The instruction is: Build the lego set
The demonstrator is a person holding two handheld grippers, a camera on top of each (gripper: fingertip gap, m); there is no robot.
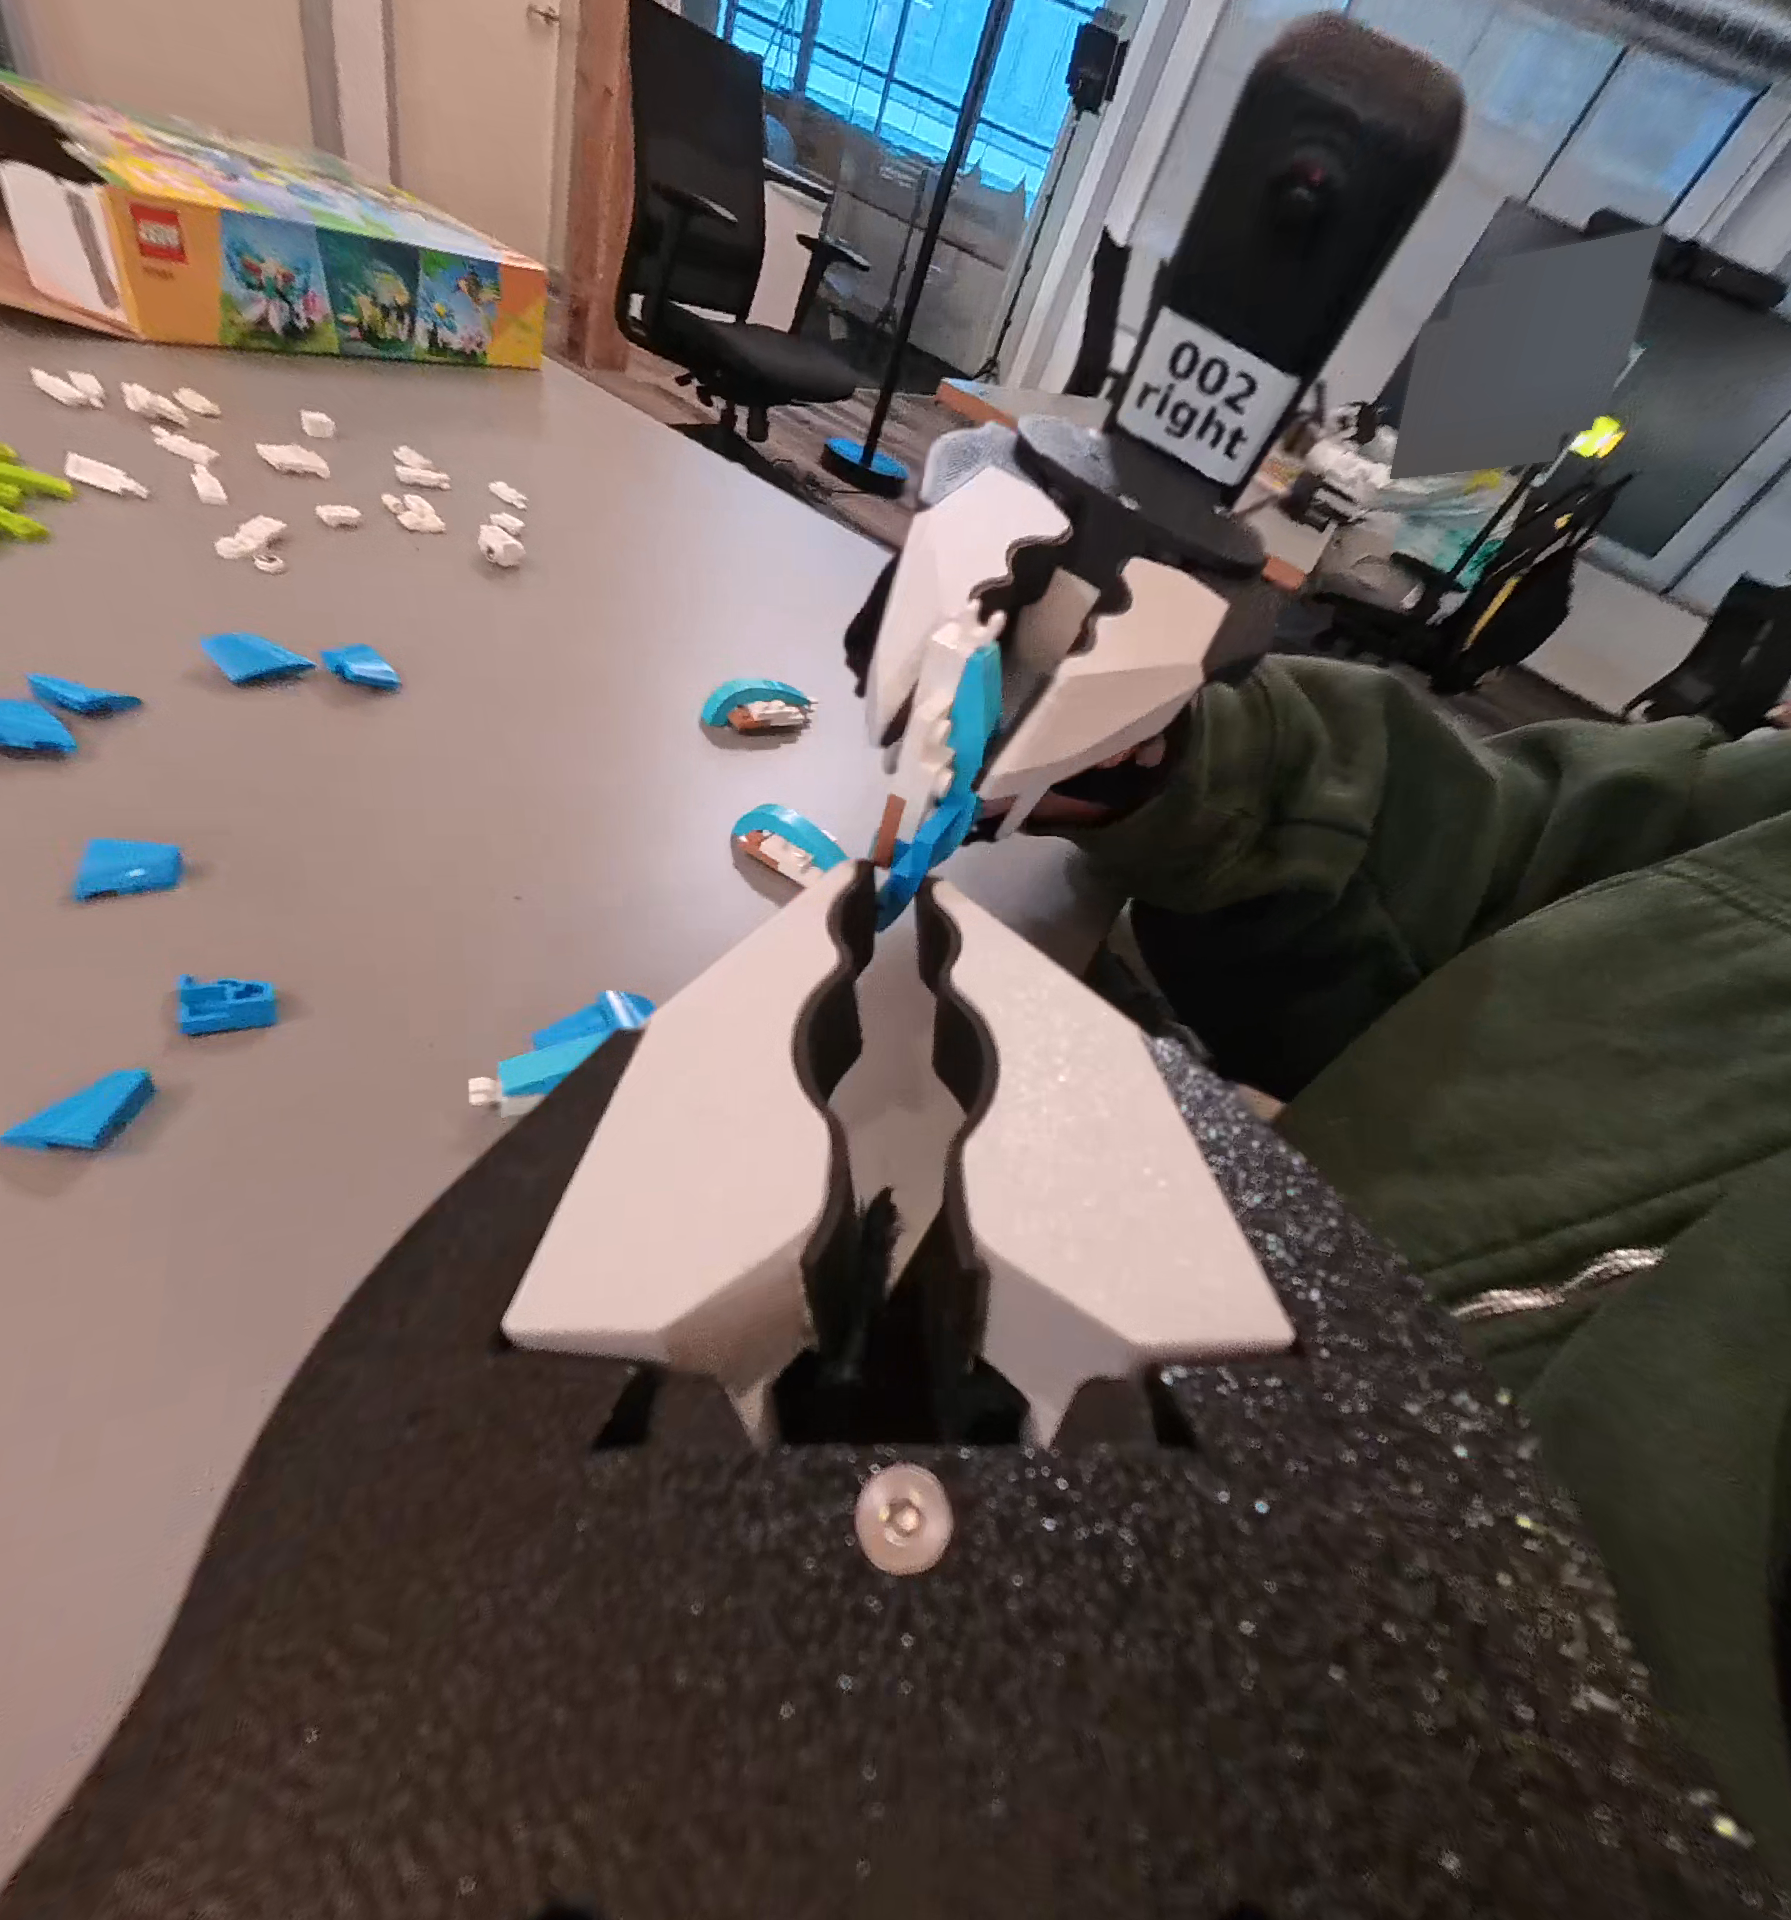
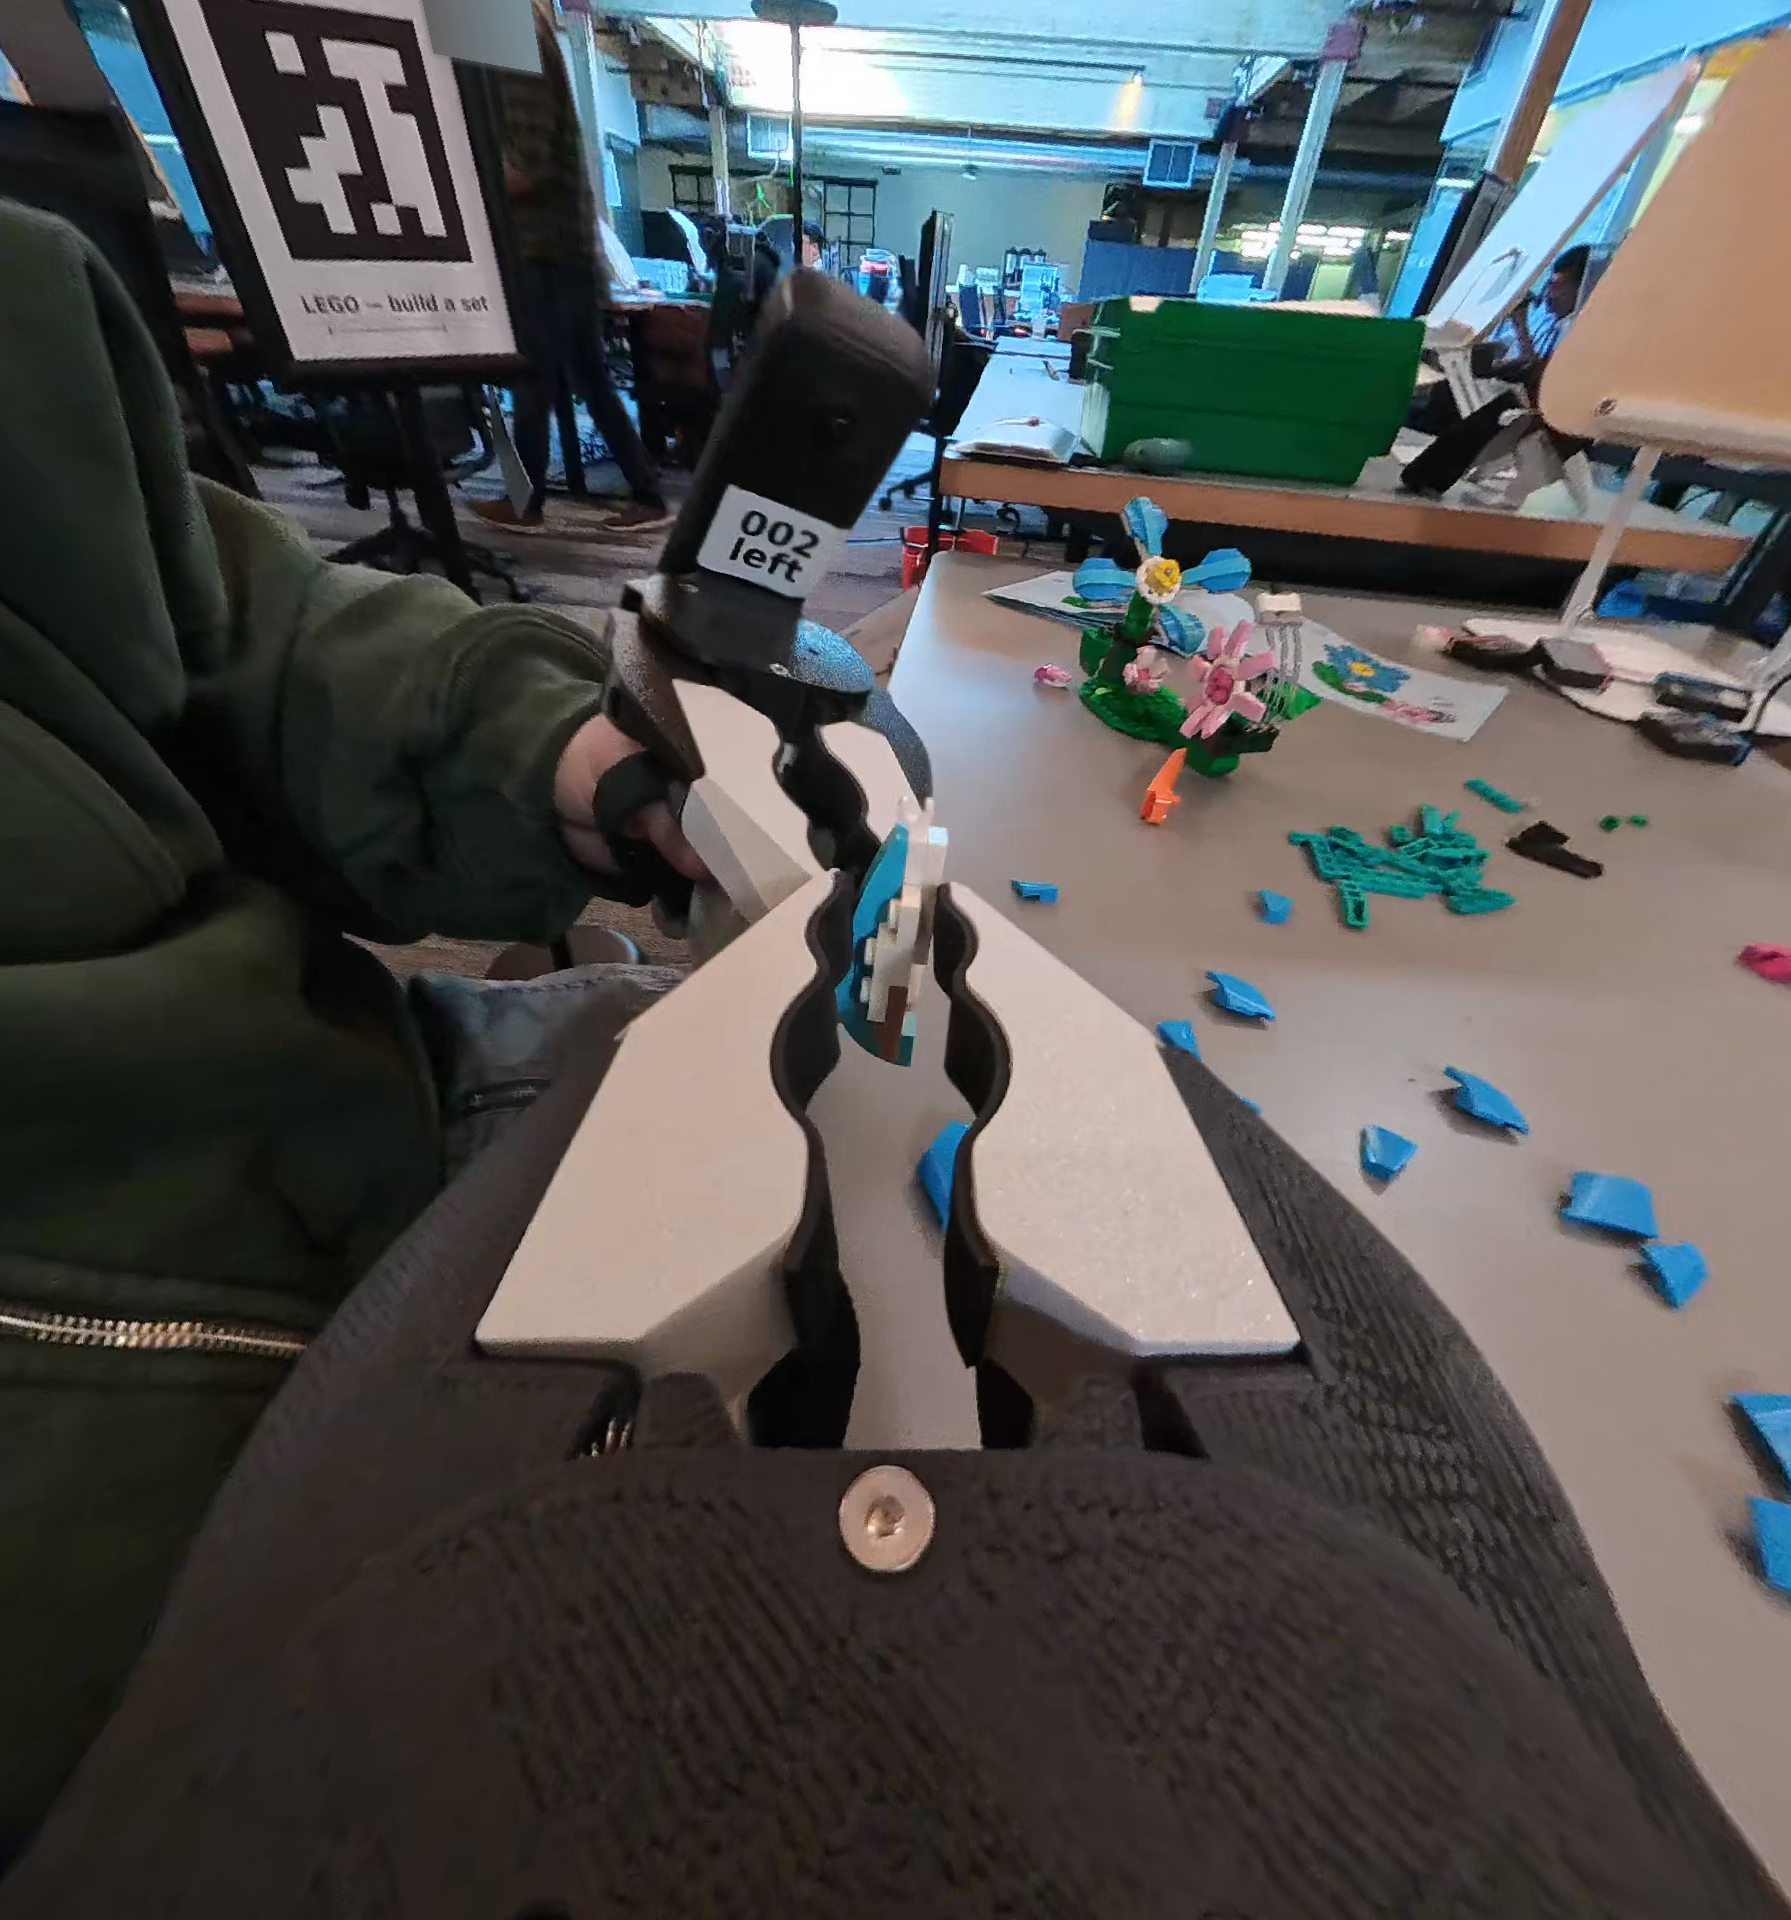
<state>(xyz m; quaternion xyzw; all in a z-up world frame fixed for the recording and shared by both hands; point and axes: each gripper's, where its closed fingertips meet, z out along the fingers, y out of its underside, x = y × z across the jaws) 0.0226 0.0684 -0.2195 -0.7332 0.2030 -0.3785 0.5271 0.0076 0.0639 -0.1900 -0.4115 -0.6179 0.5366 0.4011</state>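
My right gripper point(image 2: 891, 914) is shut on a small petal assembly point(image 2: 886, 966) of blue curved, white and brown bricks, held upright above the grey table point(image 2: 1234, 1039). In the left wrist view this right gripper point(image 1: 948, 779) hangs ahead of me with the assembly point(image 1: 964, 717) pointing down at my left gripper point(image 1: 896, 883). My left gripper's pads are closed on the assembly's blue lower tip point(image 1: 901, 883). The left gripper also shows in the right wrist view point(image 2: 865, 831), at the assembly's far end. Both grippers hold the same piece near the table's edge.
Two similar blue petal assemblies point(image 1: 761, 707) point(image 1: 787, 836) lie on the table. Loose blue pieces point(image 1: 122, 868), white pieces point(image 1: 278, 468) and a set box point(image 1: 330, 281) lie to the left. A flower model point(image 2: 1171, 665), teal pieces point(image 2: 1410, 862) and an orange piece point(image 2: 1166, 790) lie beyond. Both grippers' tips are close together, under 4 cm apart.
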